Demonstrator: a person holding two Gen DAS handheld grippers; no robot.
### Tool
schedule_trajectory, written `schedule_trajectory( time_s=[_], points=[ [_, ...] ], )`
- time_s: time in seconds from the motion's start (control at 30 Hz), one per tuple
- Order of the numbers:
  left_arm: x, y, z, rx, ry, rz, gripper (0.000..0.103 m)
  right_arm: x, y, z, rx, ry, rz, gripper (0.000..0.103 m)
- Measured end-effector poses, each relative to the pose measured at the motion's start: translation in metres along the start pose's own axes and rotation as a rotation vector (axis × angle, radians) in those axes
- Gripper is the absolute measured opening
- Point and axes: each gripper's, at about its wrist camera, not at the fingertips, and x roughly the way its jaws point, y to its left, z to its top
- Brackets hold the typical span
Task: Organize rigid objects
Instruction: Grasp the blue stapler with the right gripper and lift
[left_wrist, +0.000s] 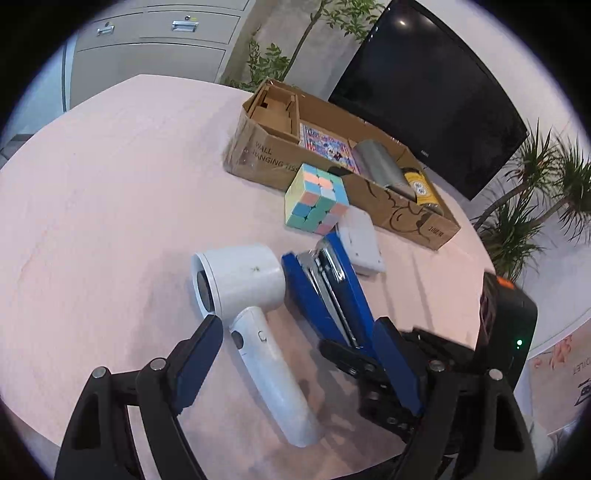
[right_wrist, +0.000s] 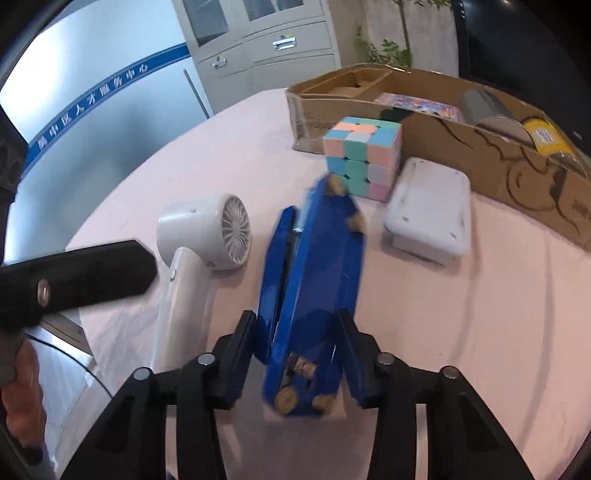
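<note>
A blue stapler (right_wrist: 310, 291) lies on the pink table, partly opened; it also shows in the left wrist view (left_wrist: 328, 291). My right gripper (right_wrist: 297, 354) is shut on the blue stapler at its near end. My left gripper (left_wrist: 295, 354) is open, its fingers on either side of the handle of a white hair dryer (left_wrist: 255, 317), not touching it. The hair dryer also shows in the right wrist view (right_wrist: 192, 258). A pastel puzzle cube (left_wrist: 316, 199) and a white plastic case (left_wrist: 360, 240) lie beyond the stapler.
A long cardboard box (left_wrist: 406, 206) at the back holds a colourful book (left_wrist: 328, 146), a grey roll (left_wrist: 380, 164) and a yellow tin (left_wrist: 419, 186). A black monitor (left_wrist: 424, 99) and plants stand behind. The table's right edge is close.
</note>
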Motion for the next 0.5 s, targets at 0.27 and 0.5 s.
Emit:
schedule_trajectory(
  time_s=[0.27, 0.5],
  points=[
    [0.026, -0.039, -0.006, 0.033, 0.086, -0.173, 0.083, -0.041, -0.086, -0.051, 0.483, 0.020, 0.362, 0.033],
    [0.071, -0.090, -0.005, 0.082, 0.203, -0.305, 0.083, -0.093, -0.204, -0.104, 0.892, -0.117, 0.214, 0.049]
  ],
)
